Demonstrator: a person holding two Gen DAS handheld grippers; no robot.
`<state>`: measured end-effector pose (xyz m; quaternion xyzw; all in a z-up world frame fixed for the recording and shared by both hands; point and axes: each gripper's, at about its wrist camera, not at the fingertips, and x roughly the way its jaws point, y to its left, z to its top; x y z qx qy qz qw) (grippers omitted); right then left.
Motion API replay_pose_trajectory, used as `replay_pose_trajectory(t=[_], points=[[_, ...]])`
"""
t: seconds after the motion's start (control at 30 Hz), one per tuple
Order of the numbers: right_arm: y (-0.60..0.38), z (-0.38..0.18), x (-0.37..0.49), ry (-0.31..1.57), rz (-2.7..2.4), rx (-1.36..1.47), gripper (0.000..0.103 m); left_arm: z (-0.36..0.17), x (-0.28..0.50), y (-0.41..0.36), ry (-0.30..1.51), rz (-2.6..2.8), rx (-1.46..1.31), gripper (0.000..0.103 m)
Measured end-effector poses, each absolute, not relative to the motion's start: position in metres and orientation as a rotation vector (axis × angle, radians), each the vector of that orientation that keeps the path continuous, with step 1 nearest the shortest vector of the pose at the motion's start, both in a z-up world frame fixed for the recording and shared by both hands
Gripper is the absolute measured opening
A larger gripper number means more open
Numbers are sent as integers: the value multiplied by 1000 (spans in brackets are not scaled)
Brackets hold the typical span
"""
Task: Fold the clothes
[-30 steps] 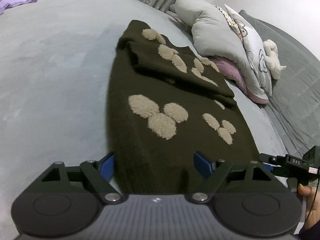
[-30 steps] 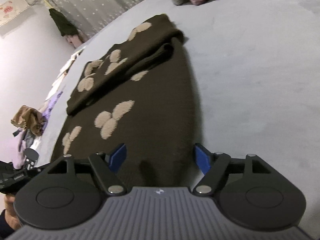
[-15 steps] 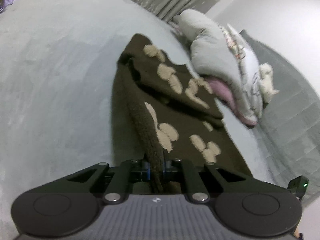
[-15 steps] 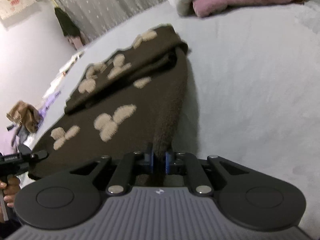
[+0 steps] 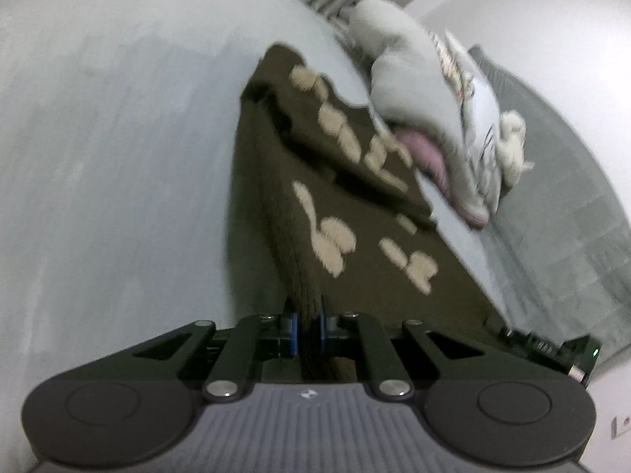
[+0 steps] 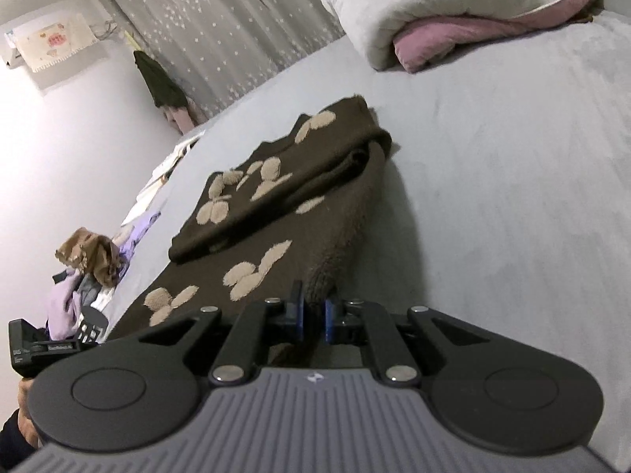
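A pale grey bed sheet (image 6: 512, 197) carries a dark brown knit sweater with beige fleecy patches (image 6: 276, 205), both near corners pinched.

The left gripper (image 5: 308, 329) and right gripper (image 6: 314, 317) each clamp a raised bunch of the sweater's near hem; its far part lies folded flat. Only the right view shows the starred grey curtain (image 6: 221, 27) and the heap of mixed clothes (image 6: 86, 272) at the far left edge. Only the left view shows the white plush toy (image 5: 512, 146) beside the rolled grey-and-pink duvet (image 5: 418, 110). Bare sheet lies open on the sweater's outer sides.
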<state>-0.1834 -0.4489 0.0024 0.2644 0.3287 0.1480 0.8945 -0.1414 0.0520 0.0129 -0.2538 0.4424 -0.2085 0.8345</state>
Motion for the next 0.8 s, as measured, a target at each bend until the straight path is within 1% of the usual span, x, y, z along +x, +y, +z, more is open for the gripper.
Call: replay_pose_trajectory(t=[0.07,0.13,0.17,0.2,0.23,0.27,0.3,0.33,0.37,0.4,0.43,0.47,0.57,0.63,0.7,0.8], points=[[-450,-6,-194,710,312,559,10,11,-149,53,958,-442,-493,10],[-450,-11,-201,736,321,558,11,18,-149,62,935,-437,-466,12],[-452,-11,-202,738,333,566,12,23,-144,72,905,-420,-470,17],[-456,-6,-200,730,342,552,19,31,-137,77,867,-403,-461,24],[-459,0,-197,718,347,530,26,41,-128,80,829,-380,-435,36],[-461,11,-192,686,321,478,47,50,-118,82,793,-366,-405,46],[-464,24,-184,640,276,423,73,60,-103,79,764,-370,-366,49],[-466,36,-172,589,236,385,83,69,-89,76,735,-374,-328,54],[-468,43,-167,560,226,374,84,78,-74,73,705,-378,-289,60],[-472,53,-148,505,250,386,84,86,-59,70,676,-377,-256,63],[-478,59,-121,466,303,427,84,90,-42,66,648,-364,-237,68],[-481,60,-104,453,336,459,84,93,-23,62,624,-352,-224,72],[-491,54,-23,477,357,508,84,86,45,57,626,-337,-232,75],[-496,38,49,566,319,511,84,74,79,57,642,-334,-249,77],[-499,24,81,600,339,574,84,61,107,59,658,-341,-277,79],[-501,8,115,577,405,621,84,34,144,69,688,-380,-366,79]])
